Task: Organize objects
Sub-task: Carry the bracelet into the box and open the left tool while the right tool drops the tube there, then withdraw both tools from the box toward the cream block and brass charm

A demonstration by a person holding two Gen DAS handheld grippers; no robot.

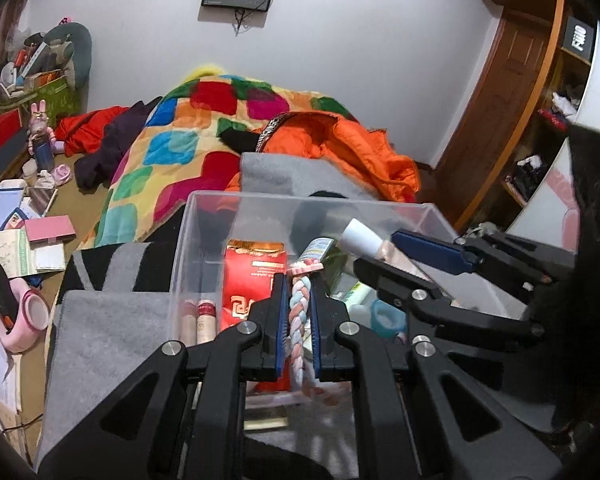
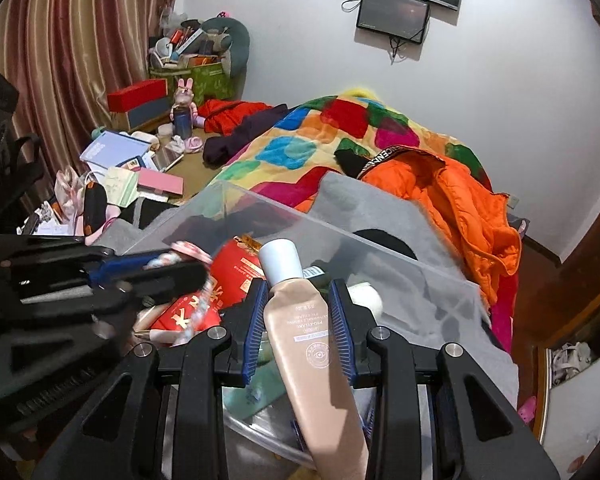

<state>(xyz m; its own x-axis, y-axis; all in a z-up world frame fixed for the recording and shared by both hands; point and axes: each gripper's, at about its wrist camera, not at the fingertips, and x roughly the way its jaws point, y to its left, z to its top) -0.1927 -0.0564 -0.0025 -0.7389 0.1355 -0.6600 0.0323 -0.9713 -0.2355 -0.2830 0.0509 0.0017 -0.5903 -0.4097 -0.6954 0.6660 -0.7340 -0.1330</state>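
Observation:
My left gripper is shut on a braided pastel cord with a pink end piece, held over the clear plastic bin. The right gripper is shut on a beige tube with a white cap, cap pointing forward, also above the bin. In the left wrist view the right gripper enters from the right with the tube. In the right wrist view the left gripper comes in blurred from the left. Inside the bin lie a red packet, small bottles and tubes.
The bin rests on grey cloth on a bed. Behind it lie a patchwork quilt and an orange jacket. Papers, a pink box and pink headphones clutter the left. A wooden wardrobe stands right.

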